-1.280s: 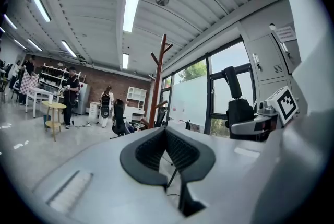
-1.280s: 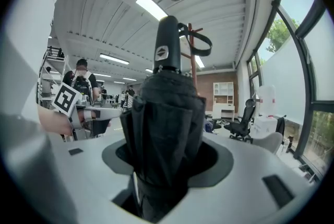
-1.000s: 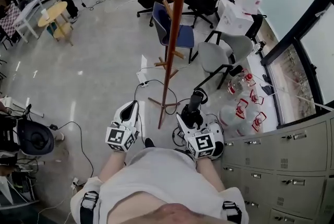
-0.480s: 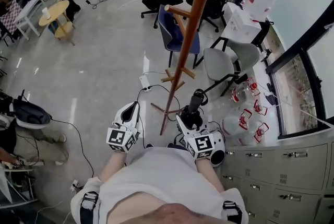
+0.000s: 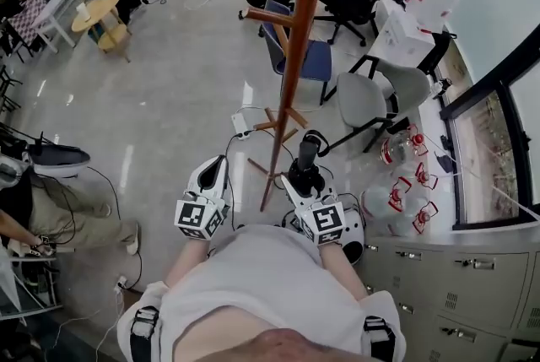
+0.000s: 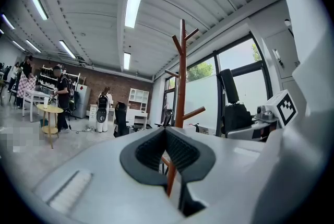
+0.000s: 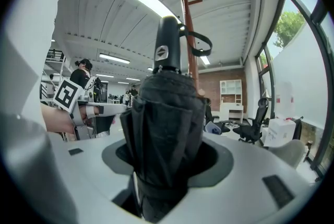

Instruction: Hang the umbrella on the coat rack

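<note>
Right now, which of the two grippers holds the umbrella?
The right gripper: its jaws clamp the folded black umbrella, while the left gripper has its jaws shut together on nothing.

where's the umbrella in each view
Head view: umbrella lower centre, just right of the coat rack pole.
Left gripper view: umbrella right of centre, right of the coat rack.
Right gripper view: umbrella dead centre, hiding the coat rack's lower pole.
Shared landmark: the coat rack.

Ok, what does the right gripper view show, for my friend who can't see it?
A folded black umbrella fills the middle, gripped in the right hand-held gripper, with its handle toward the top. Behind it rises the brown wooden coat rack, in a big bright office with chairs.
</note>
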A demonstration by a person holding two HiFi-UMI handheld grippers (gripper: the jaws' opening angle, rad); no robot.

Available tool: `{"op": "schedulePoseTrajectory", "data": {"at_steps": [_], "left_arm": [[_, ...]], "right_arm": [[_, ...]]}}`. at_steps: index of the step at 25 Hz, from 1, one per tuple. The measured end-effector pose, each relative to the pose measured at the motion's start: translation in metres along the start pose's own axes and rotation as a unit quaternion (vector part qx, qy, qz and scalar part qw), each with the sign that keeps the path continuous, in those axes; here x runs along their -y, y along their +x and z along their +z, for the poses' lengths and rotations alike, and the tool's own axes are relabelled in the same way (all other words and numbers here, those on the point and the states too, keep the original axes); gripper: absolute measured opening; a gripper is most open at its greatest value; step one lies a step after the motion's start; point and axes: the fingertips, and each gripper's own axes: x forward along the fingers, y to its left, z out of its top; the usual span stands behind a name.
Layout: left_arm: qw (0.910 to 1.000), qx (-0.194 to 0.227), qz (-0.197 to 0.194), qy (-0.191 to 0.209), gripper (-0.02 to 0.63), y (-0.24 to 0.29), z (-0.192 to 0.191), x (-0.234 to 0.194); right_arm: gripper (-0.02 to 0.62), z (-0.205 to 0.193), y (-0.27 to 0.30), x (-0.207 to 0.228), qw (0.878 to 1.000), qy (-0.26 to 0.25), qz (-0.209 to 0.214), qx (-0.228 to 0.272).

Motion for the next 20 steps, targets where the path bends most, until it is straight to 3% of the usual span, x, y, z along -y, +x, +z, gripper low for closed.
{"op": "schedulePoseTrajectory", "data": {"at_steps": [11, 14, 20], "left_arm": [[0.9999, -0.007, 0.015, -0.005, 0.011, 0.002, -0.008, 0.006], [0.9996, -0.01, 0.023, 0.013, 0.011, -0.003, -0.011, 0.007], [0.999, -0.022, 0.032, 0.024, 0.011, 0.0, 0.005, -0.02]], "right_arm": [[0.252, -0.018, 0.02, 0.009, 0.999, 0.004, 0.033, -0.015], [0.252, -0.026, 0.026, 0.009, 0.999, 0.016, 0.046, -0.019], [0.252, -0.014, 0.059, 0.012, 0.997, 0.04, 0.058, -0.027]]}}
